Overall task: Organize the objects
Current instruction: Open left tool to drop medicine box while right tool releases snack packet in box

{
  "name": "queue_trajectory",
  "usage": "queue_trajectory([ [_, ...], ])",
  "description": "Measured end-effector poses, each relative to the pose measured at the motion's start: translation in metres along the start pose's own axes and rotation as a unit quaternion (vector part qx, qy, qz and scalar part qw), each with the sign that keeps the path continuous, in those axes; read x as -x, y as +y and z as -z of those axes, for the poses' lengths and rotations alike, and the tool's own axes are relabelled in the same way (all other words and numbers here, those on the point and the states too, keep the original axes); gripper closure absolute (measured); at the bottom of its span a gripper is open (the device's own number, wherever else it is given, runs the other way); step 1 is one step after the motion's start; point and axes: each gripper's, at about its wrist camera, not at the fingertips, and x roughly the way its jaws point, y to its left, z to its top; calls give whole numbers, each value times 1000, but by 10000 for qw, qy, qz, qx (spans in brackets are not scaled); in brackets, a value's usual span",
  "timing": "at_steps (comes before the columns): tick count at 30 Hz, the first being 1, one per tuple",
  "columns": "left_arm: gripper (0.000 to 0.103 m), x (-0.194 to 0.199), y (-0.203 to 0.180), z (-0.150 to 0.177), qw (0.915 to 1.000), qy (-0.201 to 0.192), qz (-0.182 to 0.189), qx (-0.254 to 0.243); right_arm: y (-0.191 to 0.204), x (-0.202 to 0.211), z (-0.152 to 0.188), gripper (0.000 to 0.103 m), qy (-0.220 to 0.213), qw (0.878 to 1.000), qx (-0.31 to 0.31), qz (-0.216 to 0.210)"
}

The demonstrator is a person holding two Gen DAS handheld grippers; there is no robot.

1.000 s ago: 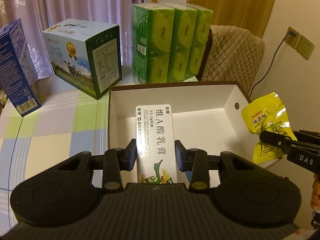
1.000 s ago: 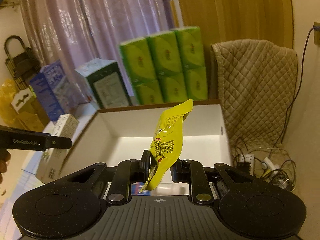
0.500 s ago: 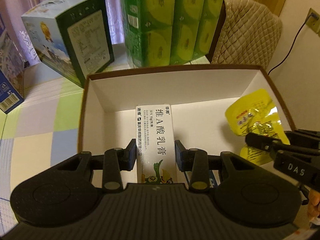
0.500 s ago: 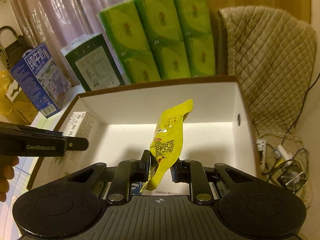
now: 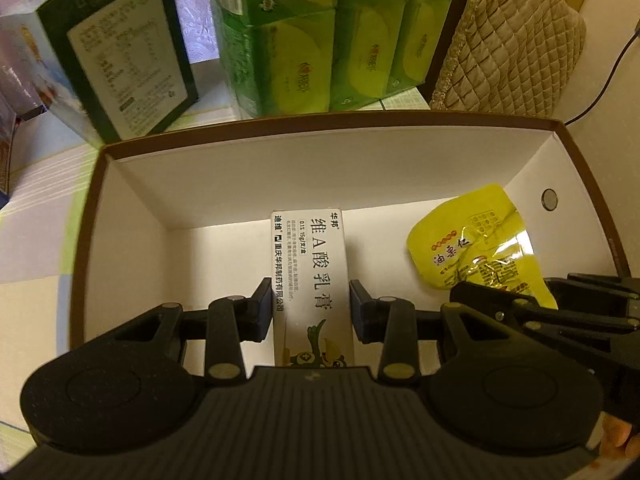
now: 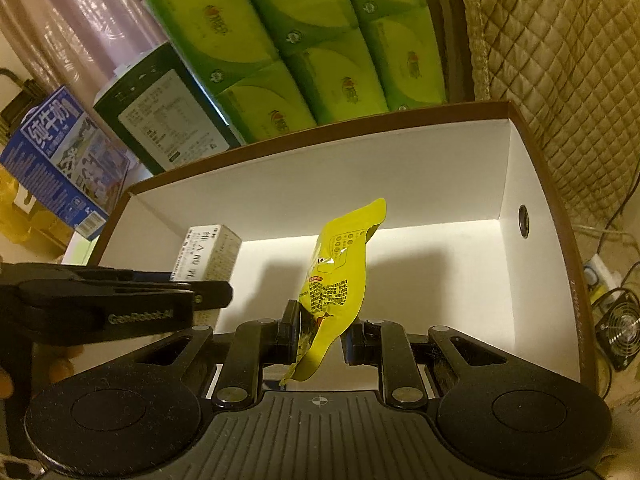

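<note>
left gripper (image 5: 312, 308) clamps carton (image 5: 310, 276) inside box (image 5: 280, 128), mid-floor; right gripper (image 6: 320, 332) pinches pouch (image 6: 340, 280) near right wall. risk: crowded grippers may collide on release, tipping carton.

A table (image 5: 36, 240) covered with a checked cloth in pale green, white and lilac carries everything. On it sits an open cardboard box (image 5: 320, 148), brown outside and white inside. Just behind the box, toward the table's far edge, stands a stack of green tissue packs (image 5: 320, 32). Left of the stack is a dark green carton (image 5: 120, 60), and farther left a blue milk carton (image 6: 60, 156).
</note>
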Motion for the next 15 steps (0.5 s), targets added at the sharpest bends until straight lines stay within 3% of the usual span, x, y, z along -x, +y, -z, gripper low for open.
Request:
queue_trajectory([
  [4, 68, -9, -3, -5, 9999, 23, 133, 15, -4, -3, -5, 86, 23, 10000, -79, 20],
  [9, 46, -10, -1, -5, 9999, 21, 119, 44, -6, -6, -9, 86, 37, 9999, -141, 16],
  [15, 45, -6, 5, -4, 9999, 28, 76, 73, -6, -8, -11, 86, 25, 9998, -200, -2],
])
